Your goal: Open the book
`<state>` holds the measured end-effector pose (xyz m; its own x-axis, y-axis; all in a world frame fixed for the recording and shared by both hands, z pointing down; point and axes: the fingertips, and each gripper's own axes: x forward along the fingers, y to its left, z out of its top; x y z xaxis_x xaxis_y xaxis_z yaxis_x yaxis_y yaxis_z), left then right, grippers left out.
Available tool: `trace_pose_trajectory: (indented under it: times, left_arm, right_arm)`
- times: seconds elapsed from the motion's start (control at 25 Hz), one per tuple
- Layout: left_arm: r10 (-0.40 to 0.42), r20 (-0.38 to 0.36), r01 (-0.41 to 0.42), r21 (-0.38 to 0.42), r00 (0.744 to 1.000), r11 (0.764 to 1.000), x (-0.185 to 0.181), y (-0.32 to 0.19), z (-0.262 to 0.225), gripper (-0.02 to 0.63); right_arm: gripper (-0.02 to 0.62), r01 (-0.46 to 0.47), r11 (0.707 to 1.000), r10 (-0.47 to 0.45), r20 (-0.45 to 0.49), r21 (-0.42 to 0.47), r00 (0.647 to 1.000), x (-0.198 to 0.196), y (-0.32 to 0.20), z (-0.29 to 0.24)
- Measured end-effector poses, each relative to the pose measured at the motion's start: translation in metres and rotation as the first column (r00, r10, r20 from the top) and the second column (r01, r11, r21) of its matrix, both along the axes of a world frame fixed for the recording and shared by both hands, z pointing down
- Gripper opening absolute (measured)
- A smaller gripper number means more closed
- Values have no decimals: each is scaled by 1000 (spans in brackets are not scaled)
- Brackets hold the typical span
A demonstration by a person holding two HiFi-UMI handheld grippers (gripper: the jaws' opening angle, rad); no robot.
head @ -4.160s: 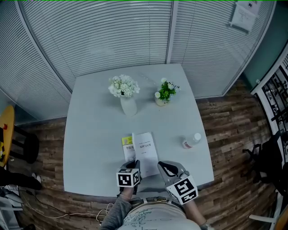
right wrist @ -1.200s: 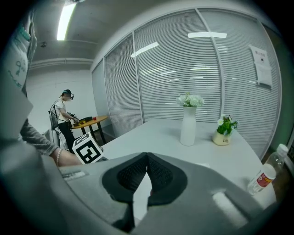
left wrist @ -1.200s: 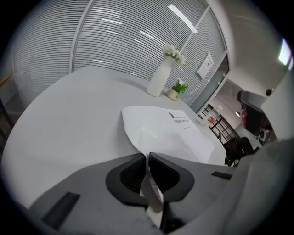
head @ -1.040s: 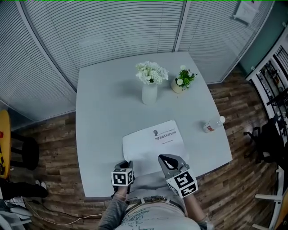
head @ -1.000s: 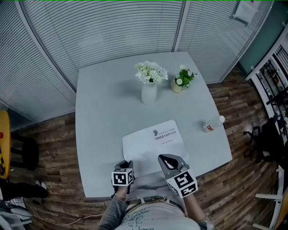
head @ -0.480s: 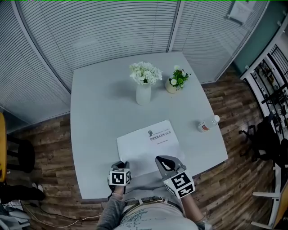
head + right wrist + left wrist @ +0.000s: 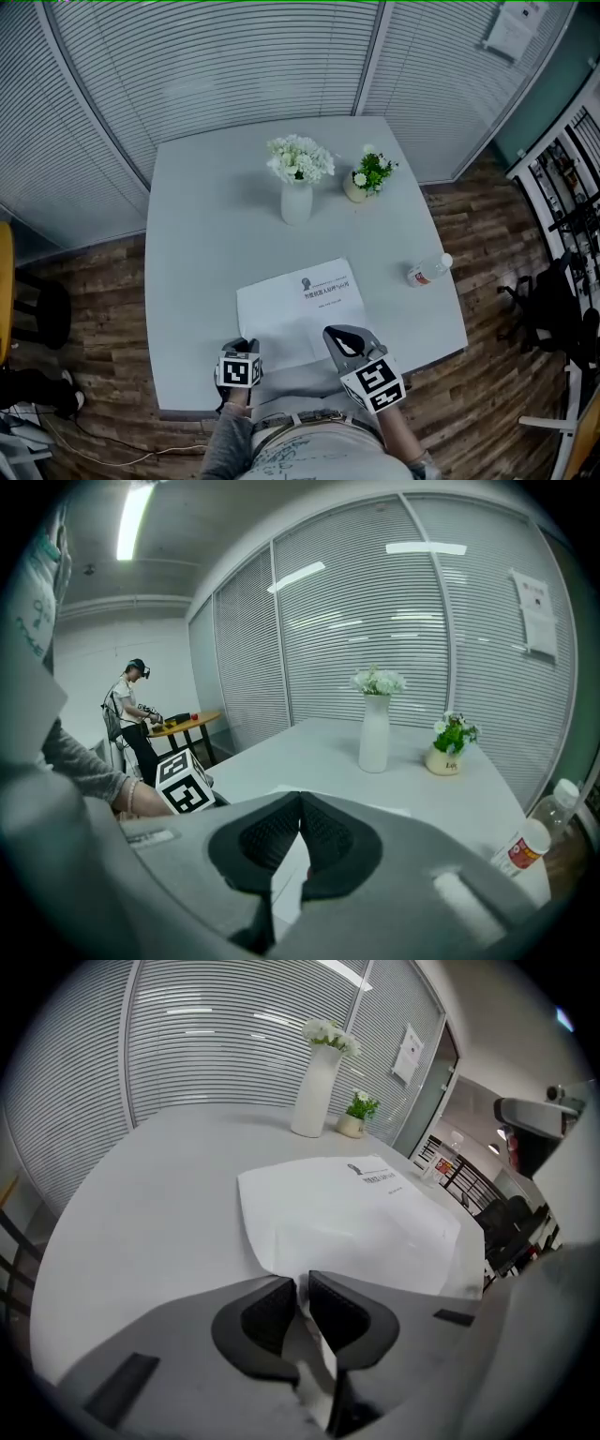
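1. Head cam: high up, staring steeply down on the whole table (image 7: 187, 216), with left gripper (image 7: 246, 343) and right gripper (image 7: 330, 334) at its bottom edge.
2. Gripper cams: close behind their own jaws, low, facing ahead.
3. All three share the book (image 7: 300, 305) at the claws and the vase (image 7: 296, 202) beyond them.

Nothing legible: the book's (image 7: 300, 307) title lines, the bottle's (image 7: 423, 273) red label and the wall notice (image 7: 514, 28) are too small.

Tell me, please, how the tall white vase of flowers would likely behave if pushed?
The tall white vase is narrow and upright, with white flowers bunched above its mouth, so a high push would probably tip it. Its smooth wall suggests it may be slippery and breakable.
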<state>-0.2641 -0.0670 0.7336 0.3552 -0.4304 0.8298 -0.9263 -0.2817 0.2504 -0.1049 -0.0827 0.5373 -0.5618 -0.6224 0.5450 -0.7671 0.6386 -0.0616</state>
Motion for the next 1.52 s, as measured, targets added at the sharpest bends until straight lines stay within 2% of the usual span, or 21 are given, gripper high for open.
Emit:
trace_pose_trajectory:
  times: [0.28,0.72,0.84,1.2,1.44,1.52]
  left_arm:
    - [-38,79,37,17,996,999,1,-2,5,52]
    - [-141,39,139,49,989,989,2,-2,-2,54]
    - [-163,52,160,56,985,986,2,-2,-1,55]
    - [-178,123,165,112,976,980,-4,0,-9,109]
    - [-196,115,180,138,974,974,-1,-6,-24,144]
    - [-205,108,190,140,973,972,1,-7,-28,158]
  right_arm:
    - [2,31,1000,-31,-5,3,999,26,-10,-2]
    - [2,100,995,-101,21,22,995,43,-21,-7]
    - [2,113,993,-114,30,25,993,47,-23,-6]
    - [2,105,994,-106,33,31,994,56,-28,-5]
    - [5,113,993,-114,39,34,993,57,-30,-5]
    - [28,120,992,-121,32,33,992,58,-30,-3]
